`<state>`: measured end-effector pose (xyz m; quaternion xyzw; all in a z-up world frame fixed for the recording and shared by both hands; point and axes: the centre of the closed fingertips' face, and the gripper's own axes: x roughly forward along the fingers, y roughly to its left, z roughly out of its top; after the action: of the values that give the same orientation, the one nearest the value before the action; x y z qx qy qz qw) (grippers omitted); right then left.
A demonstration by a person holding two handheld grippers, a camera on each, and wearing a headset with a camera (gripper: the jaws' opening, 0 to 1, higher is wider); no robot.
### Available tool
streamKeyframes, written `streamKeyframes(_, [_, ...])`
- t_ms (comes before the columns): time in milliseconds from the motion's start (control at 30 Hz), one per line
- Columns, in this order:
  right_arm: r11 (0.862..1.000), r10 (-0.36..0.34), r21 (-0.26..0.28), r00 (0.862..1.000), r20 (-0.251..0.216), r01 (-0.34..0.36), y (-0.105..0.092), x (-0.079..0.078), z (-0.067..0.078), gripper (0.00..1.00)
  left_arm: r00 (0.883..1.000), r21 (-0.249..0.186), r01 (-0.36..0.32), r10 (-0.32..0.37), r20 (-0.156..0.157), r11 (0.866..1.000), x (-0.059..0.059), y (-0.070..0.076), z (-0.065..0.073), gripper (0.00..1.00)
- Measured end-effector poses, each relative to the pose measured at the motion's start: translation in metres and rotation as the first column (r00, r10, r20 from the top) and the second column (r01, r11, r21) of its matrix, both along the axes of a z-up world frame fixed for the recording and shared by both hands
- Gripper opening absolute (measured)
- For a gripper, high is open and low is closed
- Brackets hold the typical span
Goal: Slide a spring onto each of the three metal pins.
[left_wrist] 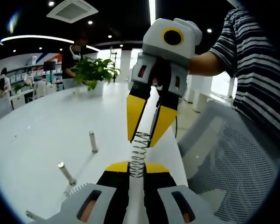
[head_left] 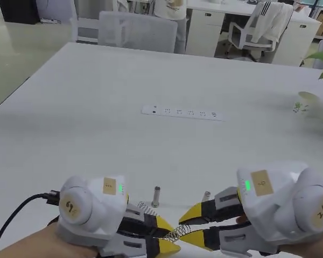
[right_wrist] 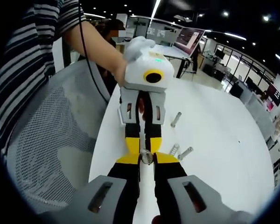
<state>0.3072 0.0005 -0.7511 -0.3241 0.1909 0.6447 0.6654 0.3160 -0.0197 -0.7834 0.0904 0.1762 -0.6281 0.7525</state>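
Lower centre of head view: thin silvery steel coil spring [head_left: 175, 232] bridges gap between two yellow-tipped tools above white matte tabletop [head_left: 151, 80]. Left gripper [left_wrist: 136, 169] pinches one end, right gripper [right_wrist: 146, 158] the other, both sets of jaws pressed onto wire. Spring likely light, soft, quick to bend or flick free; best hold near one end, gently, bore left open. Two short grey cylindrical metal pins [head_left: 156, 196] [head_left: 206, 196] stand upright just behind, smooth, rigid. Second loose coil [head_left: 145, 207] lies beside left-hand pin

Head view down over table [head_left: 151, 80], gripper views close, facing, sharing spring [left_wrist: 138, 154]
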Motion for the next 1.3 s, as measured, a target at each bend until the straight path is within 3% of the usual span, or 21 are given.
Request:
streamKeyframes(133, [0.999,-0.006,0.044,1.000,0.002,0.006,0.010,-0.001,0.007,0.07,1.000,-0.009,-0.007,0.007,0.000,1.000,0.000,-0.001,0.002,0.03])
streamKeyframes(300, [0.998,0.005,0.056,1.000,0.020,-0.006,0.020,-0.002,0.008,0.07,1.000,-0.005,-0.009,0.009,0.006,1.000,0.000,-0.002,0.002,0.03])
streamKeyframes(567, [0.992,-0.042,0.118,0.999,0.023,0.039,0.028,0.001,0.013,0.08,0.999,-0.015,-0.048,0.048,0.003,0.999,0.004,0.002,0.006,0.03])
streamKeyframes(700, [0.992,-0.041,0.121,0.999,0.028,0.038,0.031,0.000,0.013,0.07,0.999,-0.015,-0.050,0.050,0.004,0.999,0.003,0.001,0.006,0.03])
streamKeyframes(1300, [0.992,-0.035,0.125,0.998,0.046,0.029,0.033,0.003,0.018,0.07,0.992,-0.035,-0.121,0.120,-0.042,0.992,0.008,0.013,0.009,0.07])
